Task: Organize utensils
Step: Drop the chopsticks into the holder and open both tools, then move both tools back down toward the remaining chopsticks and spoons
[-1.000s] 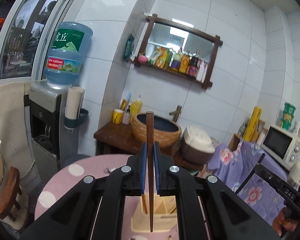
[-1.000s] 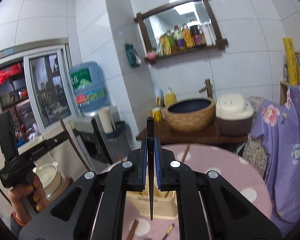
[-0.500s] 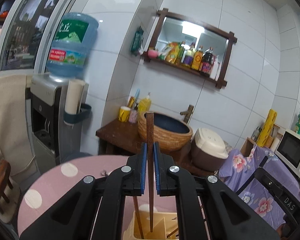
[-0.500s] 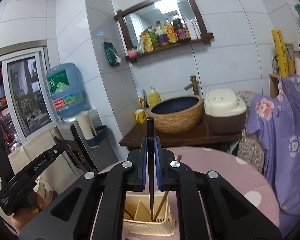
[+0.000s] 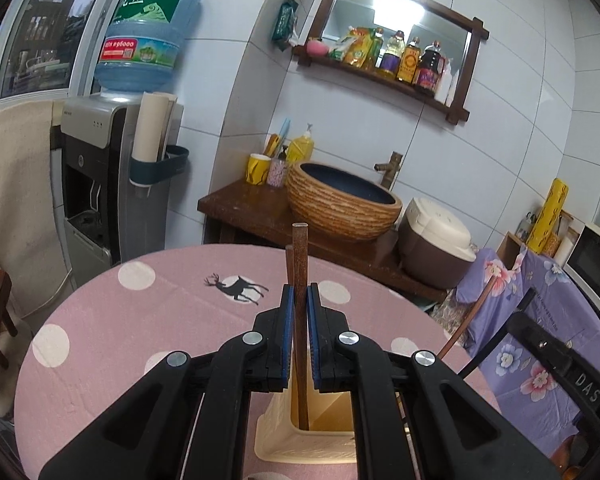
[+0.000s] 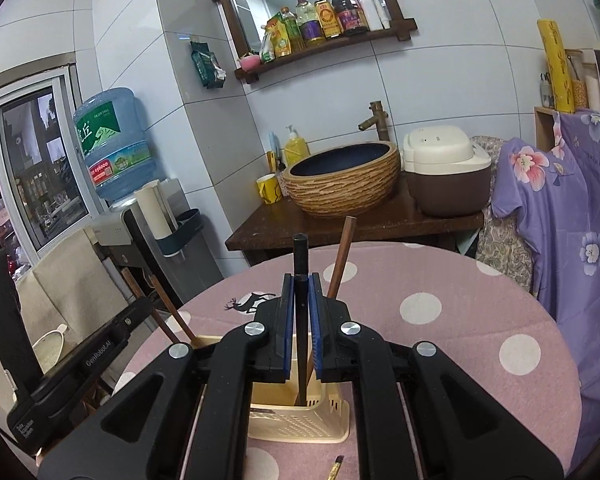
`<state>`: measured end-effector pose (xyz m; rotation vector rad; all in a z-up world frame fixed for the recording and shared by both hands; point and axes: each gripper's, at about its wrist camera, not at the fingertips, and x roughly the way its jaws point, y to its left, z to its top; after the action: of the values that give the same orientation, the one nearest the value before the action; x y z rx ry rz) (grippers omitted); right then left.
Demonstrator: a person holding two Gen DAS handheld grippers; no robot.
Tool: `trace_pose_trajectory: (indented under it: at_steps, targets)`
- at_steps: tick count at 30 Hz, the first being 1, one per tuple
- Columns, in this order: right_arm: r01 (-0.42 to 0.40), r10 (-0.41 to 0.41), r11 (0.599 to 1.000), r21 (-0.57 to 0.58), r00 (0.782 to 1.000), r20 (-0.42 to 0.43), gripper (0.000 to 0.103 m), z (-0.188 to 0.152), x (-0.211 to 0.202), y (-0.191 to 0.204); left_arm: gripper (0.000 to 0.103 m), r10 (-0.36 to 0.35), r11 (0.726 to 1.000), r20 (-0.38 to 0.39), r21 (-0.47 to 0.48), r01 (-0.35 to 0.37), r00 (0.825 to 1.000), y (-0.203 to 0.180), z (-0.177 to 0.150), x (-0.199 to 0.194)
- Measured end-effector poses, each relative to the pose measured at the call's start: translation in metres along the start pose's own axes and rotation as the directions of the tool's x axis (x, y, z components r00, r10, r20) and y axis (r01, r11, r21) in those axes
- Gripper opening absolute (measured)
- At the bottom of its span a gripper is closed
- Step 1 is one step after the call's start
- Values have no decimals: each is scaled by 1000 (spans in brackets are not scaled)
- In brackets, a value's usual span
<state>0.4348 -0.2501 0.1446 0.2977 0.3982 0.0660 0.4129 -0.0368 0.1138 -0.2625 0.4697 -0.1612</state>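
Note:
My left gripper (image 5: pixel 299 300) is shut on a brown chopstick (image 5: pixel 300 248) held upright. Its lower end reaches down inside the cream utensil holder (image 5: pixel 284 440) on the table. A second brown chopstick (image 5: pixel 289 264) stands just behind it. In the right wrist view my right gripper (image 6: pixel 300 284) is shut on a black chopstick (image 6: pixel 300 252), whose lower end is inside the same perforated cream holder (image 6: pixel 300 420). Another brown chopstick (image 6: pixel 342 256) leans in the holder to the right. At the holder's left side, two more brown sticks (image 6: pixel 172 312) rise beside the left gripper's black body.
The holder stands on a round pink table with white dots (image 5: pixel 140 320). One loose chopstick tip (image 6: pixel 334 470) lies in front of the holder. Behind the table are a wooden stand with a woven basin (image 5: pixel 340 200), a rice cooker (image 5: pixel 436 240), a water dispenser (image 5: pixel 112 160) and purple flowered cloth (image 6: pixel 560 220).
Both grippers have sunk toward the holder, each still shut on its chopstick. The sticks' lower ends now reach deeper into the holder, and more of the table shows.

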Motion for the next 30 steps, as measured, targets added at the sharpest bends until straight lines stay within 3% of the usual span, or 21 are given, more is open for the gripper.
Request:
trace_pose_trajectory:
  at_steps: [12,13,14,16,18,21,23,28,30]
  targets:
    - [14,-14,1000,-25,1000,18,9,-3,-4,-3,11,0,1000,-44,1,0,999,2,-9,5]
    - [15,-15,999,-33,1000,19,10,-4,-5,-3,19,-4,1000,-51,-1,4,999,2,-10,4]
    - [19,-18,999,-40,1000,22,11,-5,-6,-2,35,-9,1000,-51,-6,9,999,4,-11,3]
    - [18,-17,999,-51,999,27,31,-7,-9,-1,54,-11,1000,-34,-15,10,999,6,-14,-4]
    - [12,-10,999,-47,999,40,47,-11,-15,-2,57,-11,1000,-16,-7,11,1000,6,-16,-13]
    - [3,-1,999,-36,999,52,50,-18,-24,-3,66,-28,999,-21,18,28,999,5,-21,-26]
    - [8,-6,1000,-30,999,50,55,-24,-31,-5,78,-47,998,-28,44,48,999,4,-28,-37]
    - [10,-11,999,-46,1000,-3,58,-48,-44,-11,88,-2,987,-61,160,12,998,6,-45,-55]
    - [12,-15,998,-66,999,-43,58,-62,-45,-12,89,1,987,-80,163,12,997,13,-52,-60]
